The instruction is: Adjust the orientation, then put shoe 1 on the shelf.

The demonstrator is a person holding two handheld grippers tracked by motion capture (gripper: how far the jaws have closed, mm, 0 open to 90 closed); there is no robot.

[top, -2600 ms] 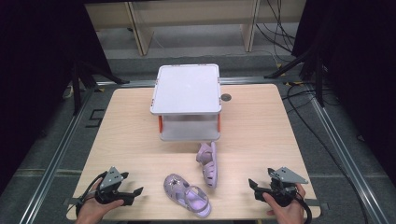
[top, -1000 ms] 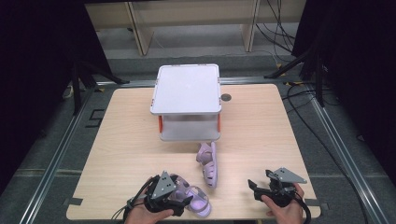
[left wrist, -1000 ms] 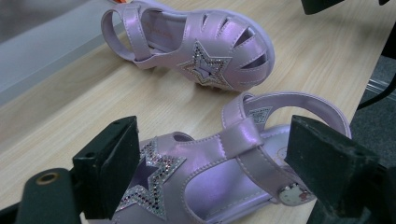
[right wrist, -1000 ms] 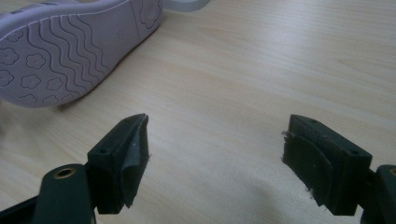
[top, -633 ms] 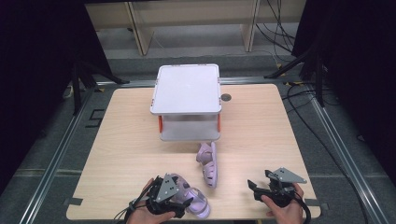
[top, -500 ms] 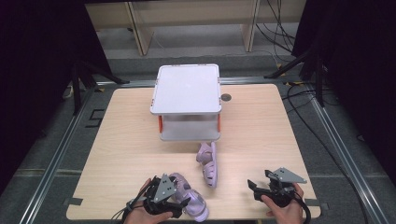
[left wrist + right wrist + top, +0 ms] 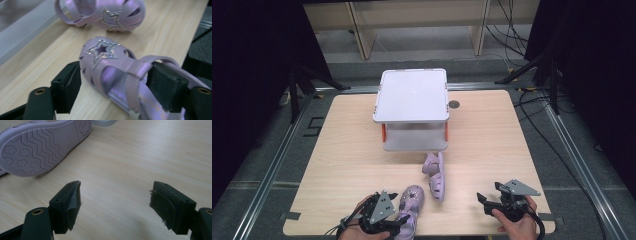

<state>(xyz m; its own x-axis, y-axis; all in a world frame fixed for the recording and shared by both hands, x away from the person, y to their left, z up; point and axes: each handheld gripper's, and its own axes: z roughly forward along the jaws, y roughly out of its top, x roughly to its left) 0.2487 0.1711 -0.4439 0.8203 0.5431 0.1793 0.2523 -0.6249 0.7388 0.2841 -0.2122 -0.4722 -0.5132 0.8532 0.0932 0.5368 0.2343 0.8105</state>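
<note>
Grasp step: left tool, jaws wide, straddles near sandal at lower centre, not yet closed. Right tool gapes empty over surface; next, probably squeeze across the strap.

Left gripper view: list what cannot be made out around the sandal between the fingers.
- Near sandal: heel cut off by the bottom edge.
- Whether the fingers press it: contact faces hidden by the strap; left finger seems apart.
- Far sandal: top cut off by the upper edge.
- High view: left gripper fingers hidden by its grey plate.
</note>
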